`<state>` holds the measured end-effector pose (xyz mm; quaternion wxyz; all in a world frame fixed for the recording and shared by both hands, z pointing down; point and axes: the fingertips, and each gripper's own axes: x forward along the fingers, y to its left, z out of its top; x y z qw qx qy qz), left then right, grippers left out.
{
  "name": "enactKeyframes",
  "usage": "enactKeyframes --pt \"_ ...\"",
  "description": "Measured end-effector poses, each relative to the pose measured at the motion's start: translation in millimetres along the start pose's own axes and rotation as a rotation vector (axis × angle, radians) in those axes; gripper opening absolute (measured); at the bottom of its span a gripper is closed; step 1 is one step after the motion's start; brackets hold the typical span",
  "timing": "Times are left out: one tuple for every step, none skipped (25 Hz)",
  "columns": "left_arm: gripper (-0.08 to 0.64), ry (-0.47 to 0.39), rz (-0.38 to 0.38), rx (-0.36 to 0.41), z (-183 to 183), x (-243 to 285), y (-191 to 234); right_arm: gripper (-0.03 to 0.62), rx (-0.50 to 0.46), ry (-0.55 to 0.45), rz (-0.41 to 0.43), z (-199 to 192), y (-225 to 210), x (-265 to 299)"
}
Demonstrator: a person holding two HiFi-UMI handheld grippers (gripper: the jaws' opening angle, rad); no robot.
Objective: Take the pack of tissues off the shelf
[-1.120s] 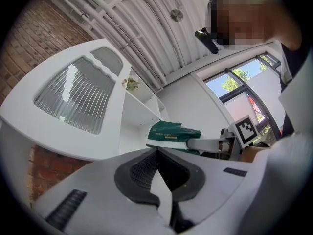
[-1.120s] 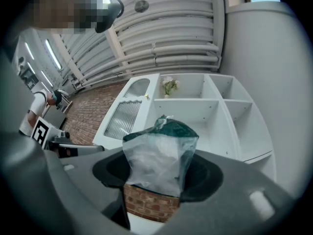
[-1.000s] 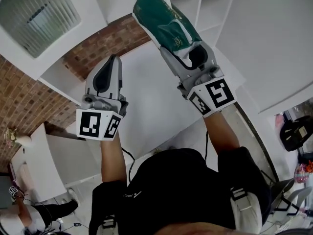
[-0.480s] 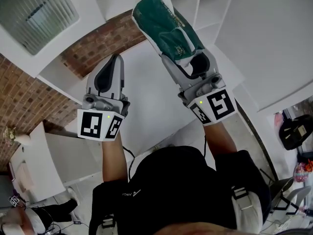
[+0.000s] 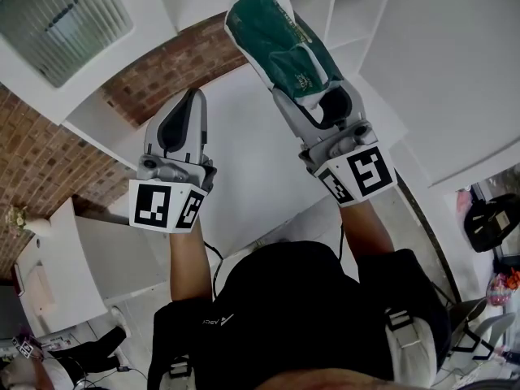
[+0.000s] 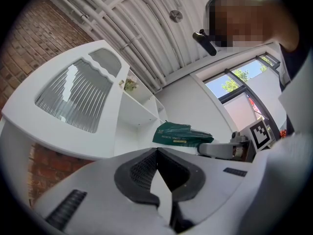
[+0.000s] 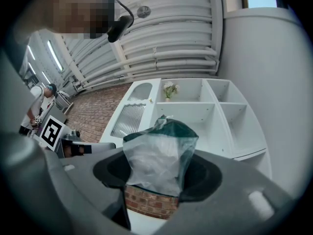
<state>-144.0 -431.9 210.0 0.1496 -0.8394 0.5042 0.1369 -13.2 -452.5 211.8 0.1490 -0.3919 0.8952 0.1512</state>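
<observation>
My right gripper (image 5: 307, 78) is shut on a green pack of tissues (image 5: 272, 32), held up in the air in front of the white shelf unit (image 5: 345, 10). In the right gripper view the pack (image 7: 159, 155) stands between the jaws of that gripper (image 7: 159, 176), its clear plastic end toward the camera, with the shelf's compartments (image 7: 193, 112) behind it. To the left, my left gripper (image 5: 193, 97) is raised too, shut with nothing in it. Its jaws (image 6: 157, 153) meet at the tips, and the pack (image 6: 180, 134) shows beyond them.
A small vase of flowers (image 7: 169, 89) stands in an upper shelf compartment. A ribbed frosted cabinet door (image 5: 58, 21) and a brick wall (image 5: 45, 165) lie to the left. A black bag (image 5: 491, 218) is on the floor at right; another person (image 5: 57, 366) is at lower left.
The right gripper and the pack have drifted slightly right and down. The left gripper has barely moved.
</observation>
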Motion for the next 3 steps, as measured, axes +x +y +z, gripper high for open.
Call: enactKeyframes --pt "-0.002 0.0 0.0 0.0 -0.2 0.1 0.2 0.274 0.001 0.0 0.0 -0.3 -0.3 0.2" --pt "-0.002 0.0 0.001 0.001 -0.5 0.2 0.4 0.274 0.002 0.0 -0.001 -0.6 -0.6 0.4" --pt "-0.002 0.0 0.001 0.001 -0.8 0.3 0.5 0.273 0.003 0.0 -0.001 -0.9 -0.9 0.6"
